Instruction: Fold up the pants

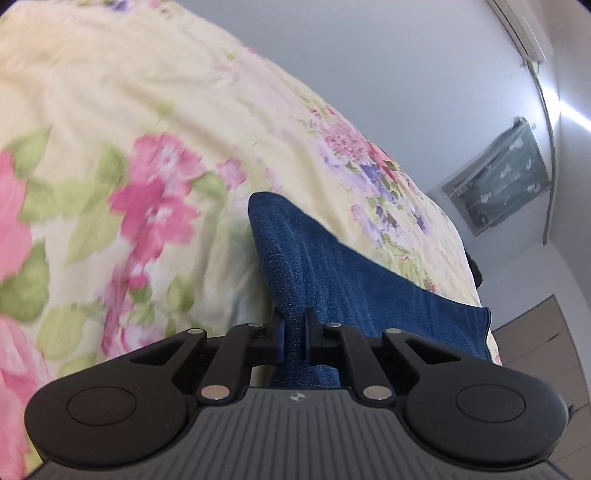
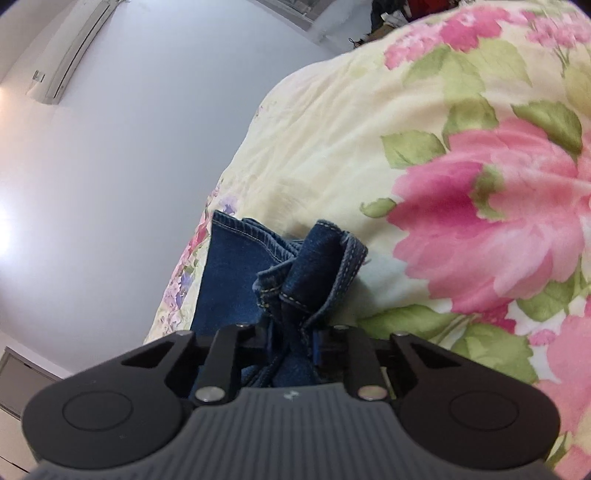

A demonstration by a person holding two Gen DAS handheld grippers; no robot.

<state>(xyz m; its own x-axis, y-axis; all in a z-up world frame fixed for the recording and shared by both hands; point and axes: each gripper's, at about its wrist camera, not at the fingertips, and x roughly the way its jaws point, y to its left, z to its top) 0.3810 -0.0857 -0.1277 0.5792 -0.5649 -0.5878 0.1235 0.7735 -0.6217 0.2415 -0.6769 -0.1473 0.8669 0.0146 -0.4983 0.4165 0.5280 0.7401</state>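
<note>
Both my left claw (image 1: 294, 334) and right claw (image 2: 291, 345) clench the jeans (image 1: 332, 266) (denim bunched), so I should lift evenly over the bed (image 1: 110, 110).

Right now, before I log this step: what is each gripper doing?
Left gripper: shut on the jeans, plain denim.
Right gripper: shut on the jeans, bunched stitched hems.

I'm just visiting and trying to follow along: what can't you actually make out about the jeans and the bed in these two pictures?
- Jeans: left view shows one plain stretch; the left tongs and their body hide the rest.
- Jeans hems: right view shows bunched hems in the right tongs; how far folded is unclear.
- Bedspread: flowers blurred in the left view, cut off by the edges.
- Clutter at the top of the right view: too small to identify.
</note>
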